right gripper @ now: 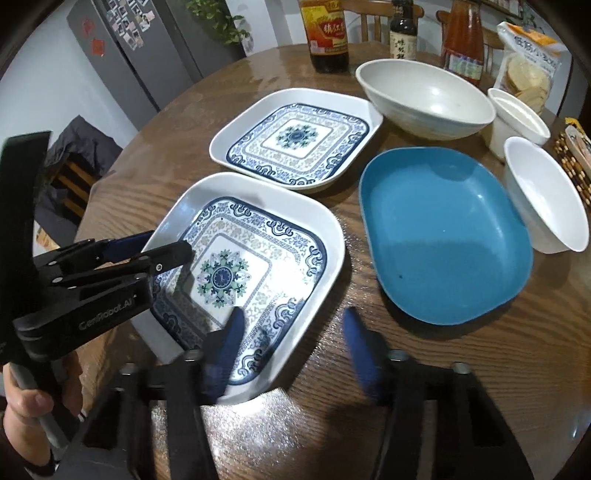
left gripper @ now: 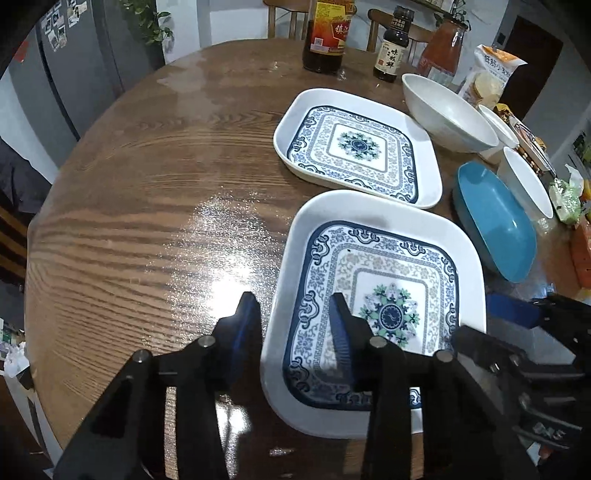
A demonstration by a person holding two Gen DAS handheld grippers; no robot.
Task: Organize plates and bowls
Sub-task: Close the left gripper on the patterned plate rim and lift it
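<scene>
The left gripper [right gripper: 168, 245] was black with blue finger pads and white "GenRobot.AI" lettering behind the jaws; silver screws showed. The right gripper [right gripper: 293, 334] looked alike, though blurred.

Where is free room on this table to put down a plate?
The widest bare wood lies left of the two patterned plates, out to the table edge. Another patch lies in front of the blue dish. The right side is crowded with bowls, bottles and packets.

"GenRobot.AI" on left claw [right gripper: 168, 245] body; bottle labels Chinese, illegible
</scene>
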